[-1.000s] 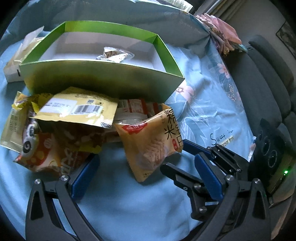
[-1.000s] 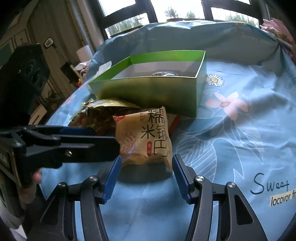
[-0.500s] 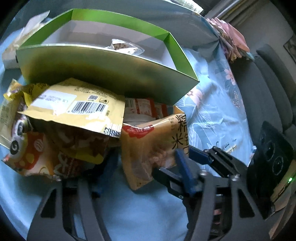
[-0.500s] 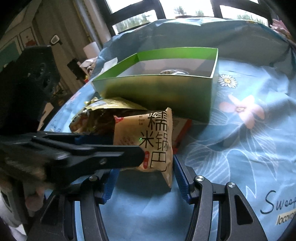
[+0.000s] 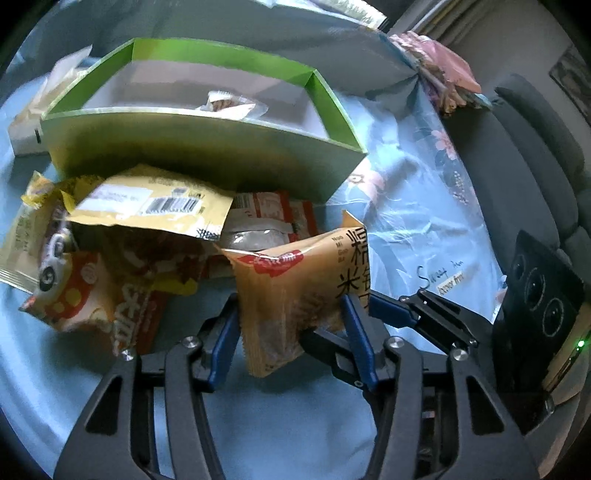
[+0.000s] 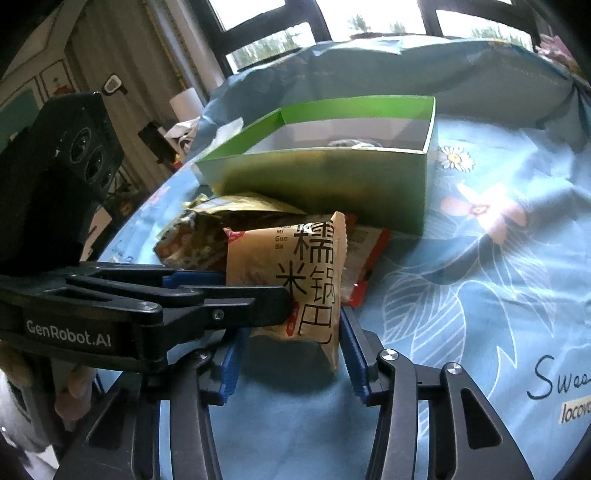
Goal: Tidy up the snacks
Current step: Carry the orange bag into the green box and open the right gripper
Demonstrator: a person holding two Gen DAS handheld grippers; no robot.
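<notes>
left wrist view: left gripper (image 5: 291, 332) closing on tan snack packet (image 5: 295, 291), pads at both sides, green box (image 5: 207, 155) beyond | right wrist view: right gripper (image 6: 290, 354) closing, same packet (image 6: 295, 273) upright between pads, not clearly touched

A blue floral cloth (image 6: 491, 258) covered the table, bunched in a high fold at its far edge. Behind it, dark-framed windows (image 6: 325, 22) let in bright daylight over green trees, with a pale curtain (image 6: 122, 55) hanging to their left. A grey sofa (image 5: 524, 162) stood beside the table.
</notes>
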